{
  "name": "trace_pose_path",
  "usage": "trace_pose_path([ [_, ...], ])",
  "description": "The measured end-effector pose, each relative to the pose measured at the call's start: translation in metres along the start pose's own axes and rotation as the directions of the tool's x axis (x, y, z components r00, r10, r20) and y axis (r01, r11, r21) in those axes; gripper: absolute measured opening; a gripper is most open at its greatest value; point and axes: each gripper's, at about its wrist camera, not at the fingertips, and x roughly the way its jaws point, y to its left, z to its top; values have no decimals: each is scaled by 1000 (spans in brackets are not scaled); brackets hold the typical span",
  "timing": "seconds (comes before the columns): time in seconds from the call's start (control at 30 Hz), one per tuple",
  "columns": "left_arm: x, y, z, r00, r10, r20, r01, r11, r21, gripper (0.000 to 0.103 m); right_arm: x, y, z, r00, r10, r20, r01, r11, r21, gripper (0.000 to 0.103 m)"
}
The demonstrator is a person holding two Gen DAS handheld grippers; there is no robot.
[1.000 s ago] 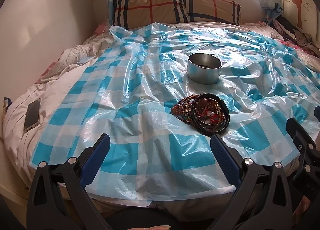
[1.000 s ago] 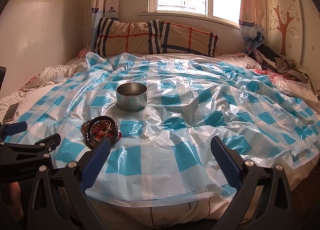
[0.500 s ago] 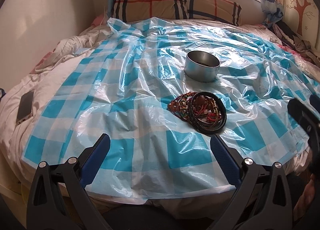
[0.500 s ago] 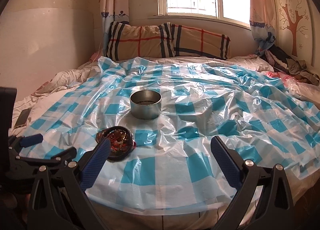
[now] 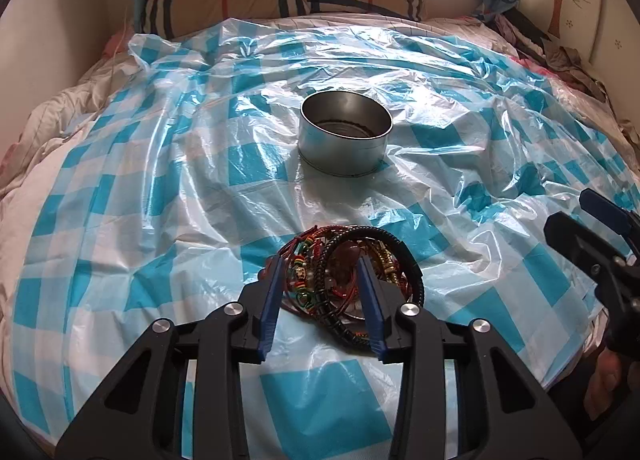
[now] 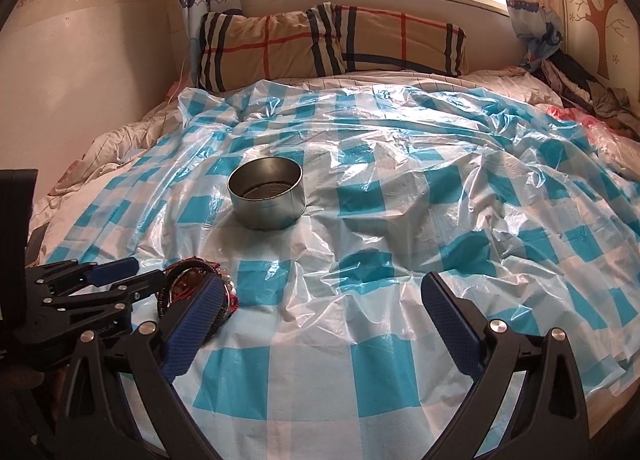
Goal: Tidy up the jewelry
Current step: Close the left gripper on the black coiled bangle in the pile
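The left tool (image 5: 320, 276) hides part of the bracelet pile (image 5: 340, 280); its grip is unclear.
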Motion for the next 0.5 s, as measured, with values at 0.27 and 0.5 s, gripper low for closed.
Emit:
trace_pose_path([
  [0.27, 30, -5, 4, 998, -23, -51, 26, 997, 66, 7, 9, 3, 1, 999, 26, -24, -26, 1000, -10, 96],
  [0.5, -4, 40, 2, 991, -130, 15, 131, 984, -123, 7, 24, 13, -2, 994, 79, -82, -84, 994, -66, 96],
])
